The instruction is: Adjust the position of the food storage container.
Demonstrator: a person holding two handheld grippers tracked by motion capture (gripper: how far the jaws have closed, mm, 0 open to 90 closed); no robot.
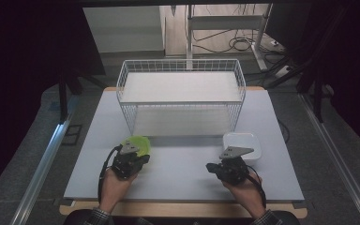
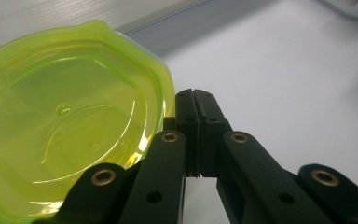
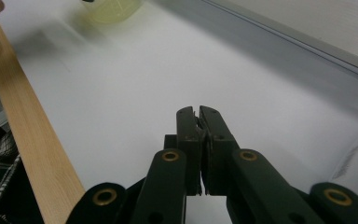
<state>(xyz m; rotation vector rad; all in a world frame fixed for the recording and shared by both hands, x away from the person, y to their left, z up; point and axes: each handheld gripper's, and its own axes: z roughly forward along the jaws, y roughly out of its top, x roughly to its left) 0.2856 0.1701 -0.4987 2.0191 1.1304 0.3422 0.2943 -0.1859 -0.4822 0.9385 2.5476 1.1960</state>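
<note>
Left gripper (image 2: 193, 95), jaws together and empty, sits at the green bowl's (image 2: 70, 126) 4 o'clock rim, probably staged for a grasp. Right gripper (image 3: 197, 112), jaws together, idles over bare table (image 3: 121, 102); white container (image 1: 242, 143) at its 1 o'clock.

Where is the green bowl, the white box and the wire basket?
green bowl (image 2: 65, 126), left gripper view, on its see-through bottom.
white box (image 1: 242, 141), high view, on its top.
wire basket (image 1: 180, 61), high view, on its back rim.

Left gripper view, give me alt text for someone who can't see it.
A translucent lime-green plastic lid lies on a white table, just left of the left gripper, whose two black jaws are pressed together with nothing between them. A pale rail runs along the table's far edge.
</note>
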